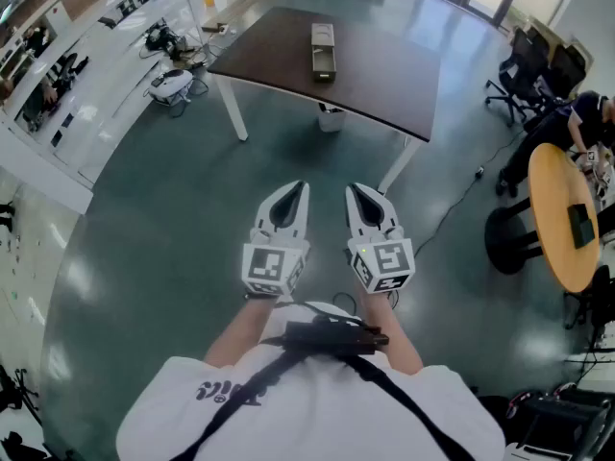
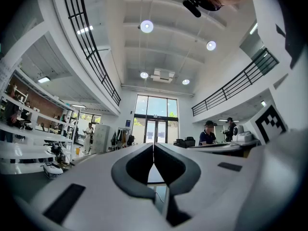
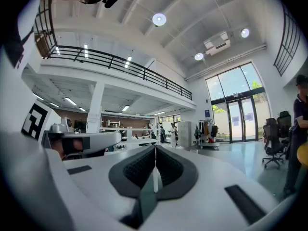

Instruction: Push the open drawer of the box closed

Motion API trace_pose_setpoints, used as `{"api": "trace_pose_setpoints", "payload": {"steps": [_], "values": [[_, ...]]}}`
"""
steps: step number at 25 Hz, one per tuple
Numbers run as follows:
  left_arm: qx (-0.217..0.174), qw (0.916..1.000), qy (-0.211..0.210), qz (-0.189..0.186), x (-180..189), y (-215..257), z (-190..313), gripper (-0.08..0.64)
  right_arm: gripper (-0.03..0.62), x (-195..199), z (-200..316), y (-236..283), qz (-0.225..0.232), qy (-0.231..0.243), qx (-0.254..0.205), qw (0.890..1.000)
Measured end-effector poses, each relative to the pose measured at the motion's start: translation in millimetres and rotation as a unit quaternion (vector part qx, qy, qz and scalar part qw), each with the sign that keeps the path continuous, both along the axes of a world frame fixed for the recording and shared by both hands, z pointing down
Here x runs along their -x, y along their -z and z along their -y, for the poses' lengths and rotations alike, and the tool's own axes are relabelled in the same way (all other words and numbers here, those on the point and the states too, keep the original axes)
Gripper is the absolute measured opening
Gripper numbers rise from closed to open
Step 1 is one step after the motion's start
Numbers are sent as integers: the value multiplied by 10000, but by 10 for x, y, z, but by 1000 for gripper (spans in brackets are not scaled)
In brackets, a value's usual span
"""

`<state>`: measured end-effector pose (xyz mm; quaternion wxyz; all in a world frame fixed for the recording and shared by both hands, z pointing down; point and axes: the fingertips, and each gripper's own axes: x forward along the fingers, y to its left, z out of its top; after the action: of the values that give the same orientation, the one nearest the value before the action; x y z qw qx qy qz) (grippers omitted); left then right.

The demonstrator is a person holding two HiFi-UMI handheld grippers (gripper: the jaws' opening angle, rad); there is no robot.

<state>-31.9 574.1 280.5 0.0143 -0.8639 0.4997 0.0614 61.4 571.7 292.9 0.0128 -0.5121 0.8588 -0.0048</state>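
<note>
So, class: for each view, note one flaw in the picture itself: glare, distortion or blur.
Head view: the lens bows the table edge, and the glossy floor shows pale glare. Left gripper view: black round vignette, ceiling lamp blown out. Right gripper view: same vignette; the right gripper bulges large.

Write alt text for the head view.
A person holds the white left gripper and right gripper side by side, jaws shut and empty, above a grey-green floor. Ahead stands a dark brown table with white legs, an oblong box on it.
</note>
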Motion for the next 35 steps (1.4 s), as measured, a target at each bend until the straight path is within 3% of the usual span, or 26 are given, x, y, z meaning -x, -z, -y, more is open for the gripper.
{"api": "trace_pose_setpoints", "payload": {"steps": [10, 18, 28, 35], "values": [[157, 9997, -161, 61, 590, -181, 57, 9, 6, 458, 147, -262, 299, -458, 300, 9981], [548, 9979, -283, -173, 903, -371, 206, 9, 6, 990, 252, -361, 156, -246, 448, 9986], [498, 9983, -294, 66, 768, -546, 1135, 9, 6, 915, 1156, -438, 303, -33, 327, 9990], [331, 9990, -287, 93, 324, -280, 2089, 9, 6, 437, 2230, -67, 593, 23, -62, 9982]]}}
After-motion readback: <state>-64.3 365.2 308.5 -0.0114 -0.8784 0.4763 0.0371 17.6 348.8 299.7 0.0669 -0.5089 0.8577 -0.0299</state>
